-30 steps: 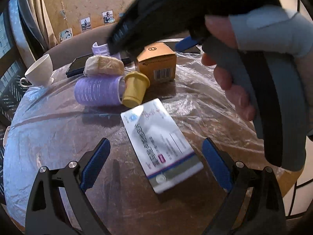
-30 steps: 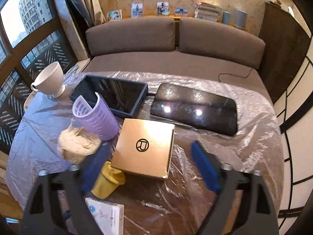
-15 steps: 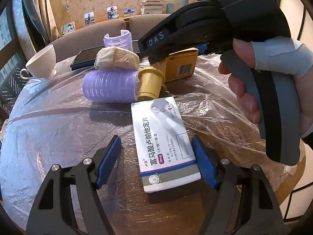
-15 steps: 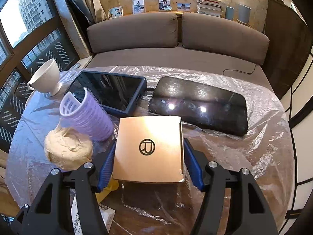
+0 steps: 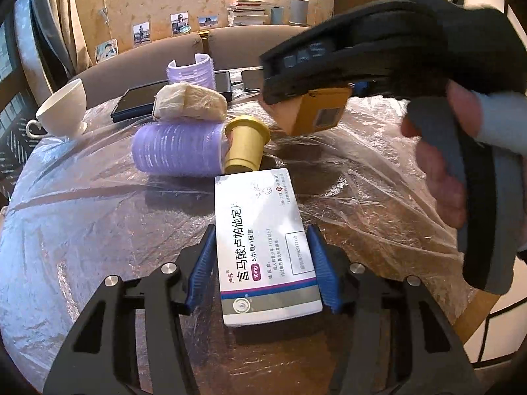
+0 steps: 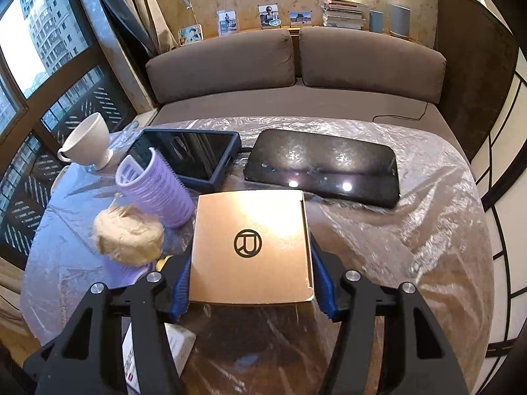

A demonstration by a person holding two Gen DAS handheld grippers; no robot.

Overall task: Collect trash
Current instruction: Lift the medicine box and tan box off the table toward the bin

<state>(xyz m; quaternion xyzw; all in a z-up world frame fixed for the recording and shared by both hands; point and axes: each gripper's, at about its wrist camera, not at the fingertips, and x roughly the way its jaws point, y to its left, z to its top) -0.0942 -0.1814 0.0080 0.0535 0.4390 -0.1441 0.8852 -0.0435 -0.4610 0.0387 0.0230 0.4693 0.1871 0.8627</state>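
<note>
A white medicine box (image 5: 263,247) lies flat on the film-covered round table (image 5: 82,230). My left gripper (image 5: 260,263) straddles it; its jaws are closing and the blue pads (image 5: 204,263) touch both long sides. My right gripper (image 6: 251,279) has its jaws closing on an orange-gold carton (image 6: 250,240), pads tight against both sides. In the left wrist view that carton (image 5: 313,115) hangs tilted above the table under the right gripper's black body. A person's hand (image 5: 438,171) grips the handle.
Beyond the medicine box lie a purple hair roller (image 5: 178,153), a yellow cup (image 5: 245,148) and a crumpled tissue wad (image 5: 189,103). A second roller (image 6: 154,191) stands upright. A white cup (image 6: 89,141), a tablet (image 6: 194,154) and a black slab (image 6: 322,168) sit further back, before a sofa (image 6: 296,65).
My left jaws narrowed from wide apart to the medicine box's sides. My right jaws came in around the orange carton, gripped it, and it now hangs tilted off the table.
</note>
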